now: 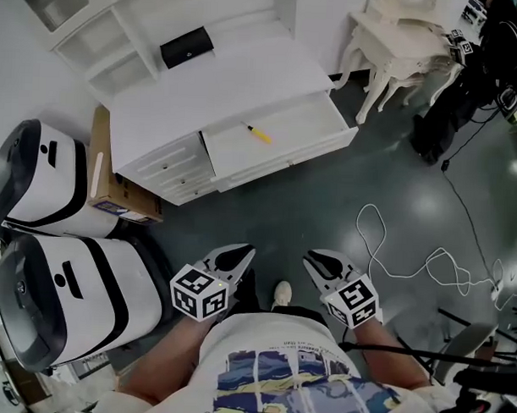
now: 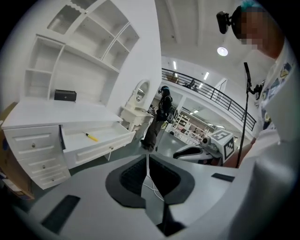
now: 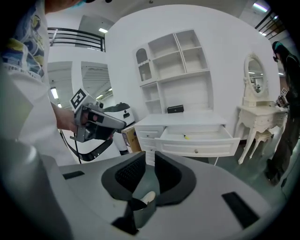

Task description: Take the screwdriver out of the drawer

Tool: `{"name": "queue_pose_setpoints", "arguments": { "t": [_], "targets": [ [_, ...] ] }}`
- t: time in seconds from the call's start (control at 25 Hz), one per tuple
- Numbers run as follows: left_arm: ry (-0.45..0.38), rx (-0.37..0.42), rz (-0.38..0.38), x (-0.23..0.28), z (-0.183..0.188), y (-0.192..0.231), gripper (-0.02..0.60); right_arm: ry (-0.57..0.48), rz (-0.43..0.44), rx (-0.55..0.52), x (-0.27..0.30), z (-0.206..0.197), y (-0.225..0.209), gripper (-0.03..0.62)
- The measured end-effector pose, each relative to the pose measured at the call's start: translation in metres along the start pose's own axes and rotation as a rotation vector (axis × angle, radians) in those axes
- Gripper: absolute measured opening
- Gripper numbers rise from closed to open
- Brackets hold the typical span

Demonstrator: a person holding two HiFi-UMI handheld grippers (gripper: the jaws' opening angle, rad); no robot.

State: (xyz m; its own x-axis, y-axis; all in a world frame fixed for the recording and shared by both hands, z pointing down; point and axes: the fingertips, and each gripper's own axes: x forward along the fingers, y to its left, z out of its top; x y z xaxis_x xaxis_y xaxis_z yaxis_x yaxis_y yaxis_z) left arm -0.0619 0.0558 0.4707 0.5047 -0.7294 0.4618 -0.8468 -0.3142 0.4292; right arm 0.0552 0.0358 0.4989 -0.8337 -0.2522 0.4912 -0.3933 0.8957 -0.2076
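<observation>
A yellow screwdriver (image 1: 259, 134) lies in the open drawer (image 1: 325, 119) of a white desk; it also shows as a small yellow screwdriver (image 2: 91, 137) in the left gripper view and a faint one (image 3: 186, 137) in the right gripper view. Both grippers hang well short of the desk, above the dark floor. My left gripper (image 1: 247, 253) (image 2: 147, 155) is shut and holds nothing. My right gripper (image 1: 311, 259) (image 3: 150, 153) has a narrow gap between its pads, with nothing in it.
Two large white machines (image 1: 47, 186) (image 1: 69, 296) and a cardboard box (image 1: 107, 179) stand left of the desk. A black box (image 1: 186, 46) sits on the desktop. A white dressing table (image 1: 400, 37) is at the right, and a white cable (image 1: 409, 266) loops over the floor.
</observation>
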Motion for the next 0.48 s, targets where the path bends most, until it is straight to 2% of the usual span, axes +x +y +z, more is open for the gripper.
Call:
{"name": "queue_pose_setpoints", "arguments": {
  "t": [0.32, 0.48],
  "targets": [
    [0.031, -0.064, -0.058, 0.071, 0.048, 0.072, 0.015, 0.015, -0.159, 0.067, 0.011, 0.017, -0.065, 0.072],
    [0.062, -0.109, -0.044, 0.108, 0.079, 0.129, 0.015, 0.02, -0.233, 0.113, 0.025, 0.039, -0.088, 0.072]
  ]
}}
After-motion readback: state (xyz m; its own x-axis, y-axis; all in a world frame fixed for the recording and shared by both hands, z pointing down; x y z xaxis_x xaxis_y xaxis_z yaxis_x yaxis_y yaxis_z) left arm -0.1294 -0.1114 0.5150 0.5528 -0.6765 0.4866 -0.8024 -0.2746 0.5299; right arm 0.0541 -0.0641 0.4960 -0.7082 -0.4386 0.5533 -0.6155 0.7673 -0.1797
